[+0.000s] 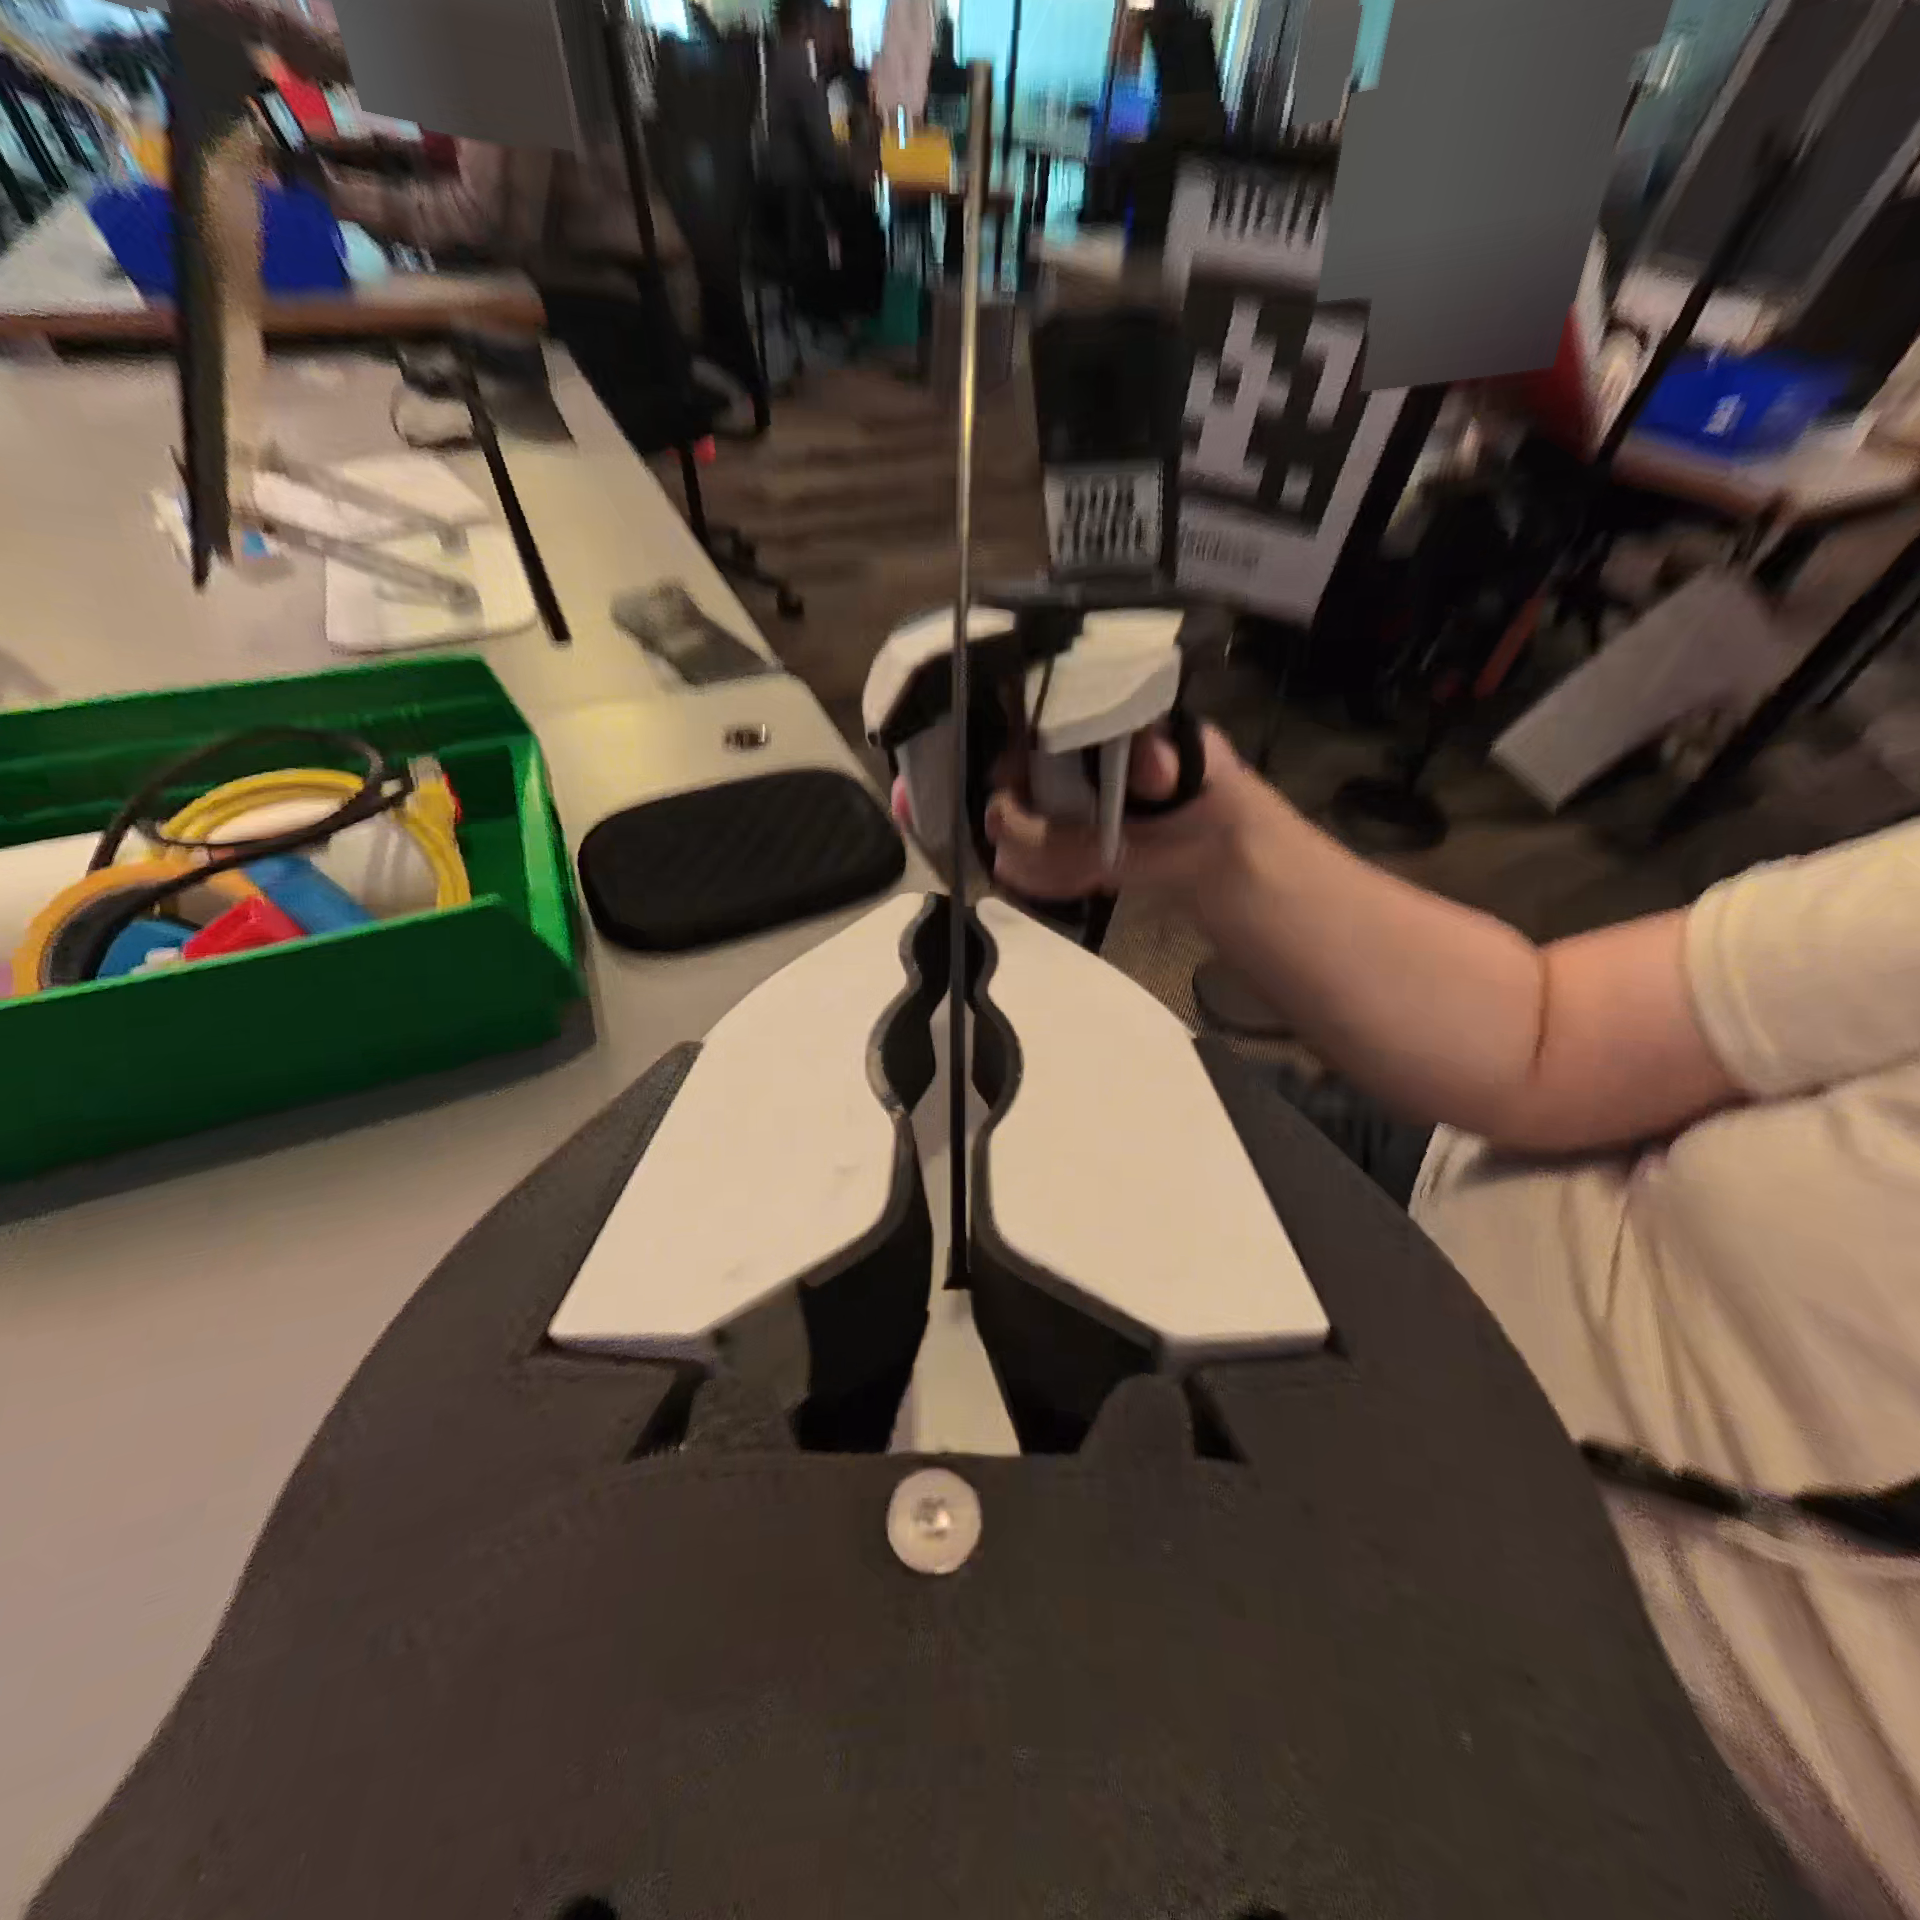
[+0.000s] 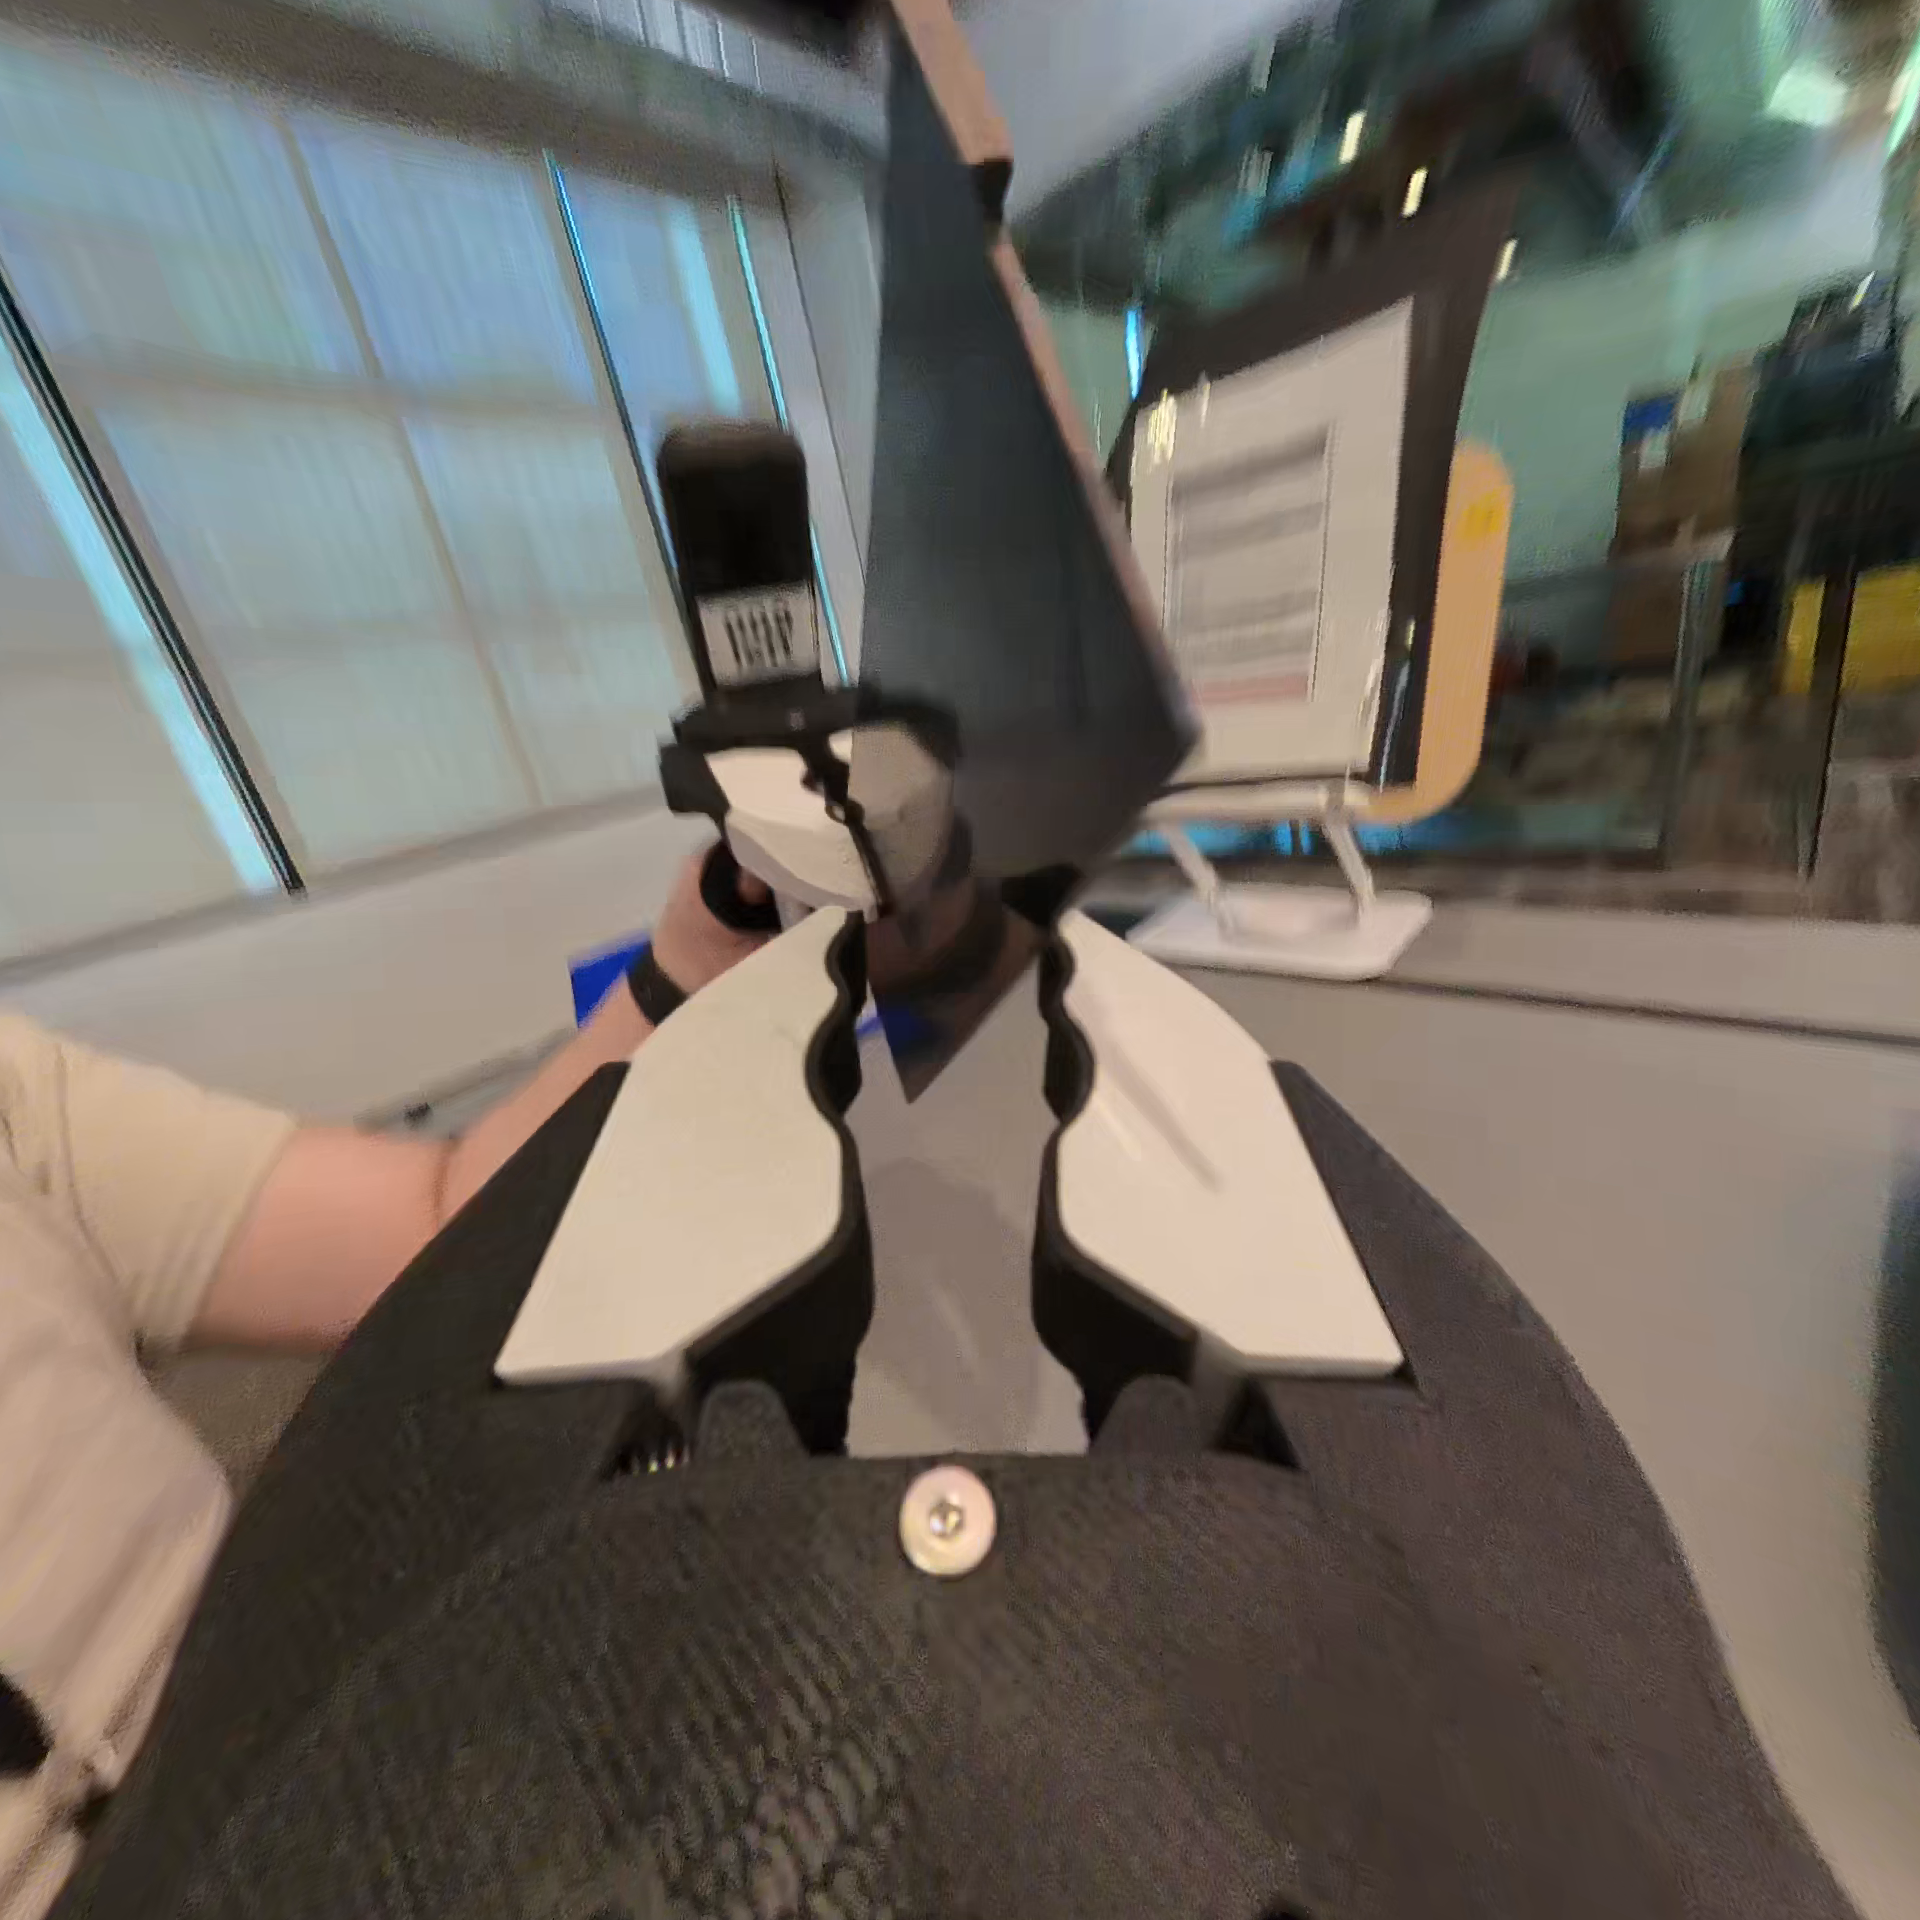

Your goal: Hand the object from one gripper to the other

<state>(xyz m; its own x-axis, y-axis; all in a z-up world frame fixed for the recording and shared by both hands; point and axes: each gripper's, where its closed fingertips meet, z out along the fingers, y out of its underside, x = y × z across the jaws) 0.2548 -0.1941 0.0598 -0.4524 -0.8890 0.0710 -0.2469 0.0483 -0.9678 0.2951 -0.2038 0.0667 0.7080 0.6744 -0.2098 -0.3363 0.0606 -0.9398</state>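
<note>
A thin dark flat panel [image 1: 961,436] with a brownish edge stands upright, seen edge-on in the left wrist view. My left gripper [image 1: 951,920] is shut on its lower part. In the right wrist view the panel [image 2: 966,571] shows its broad dark face, and its lower corner hangs between my right gripper's [image 2: 951,935] open fingers without clear contact. The right gripper [image 1: 1013,717] also shows just beyond the panel in the left wrist view, held by a hand. The left gripper [image 2: 847,821] shows behind the panel in the right wrist view.
A green bin [image 1: 301,997] with cables and tape rolls sits on the grey table [image 1: 208,1351] to the left. A black padded rest [image 1: 738,857] lies beside it. A framed sign on a white stand [image 2: 1278,582] stands on the table farther right. The person's arm and torso are close on the right. The left gripper's tips are roughly 5 cm from the right gripper's.
</note>
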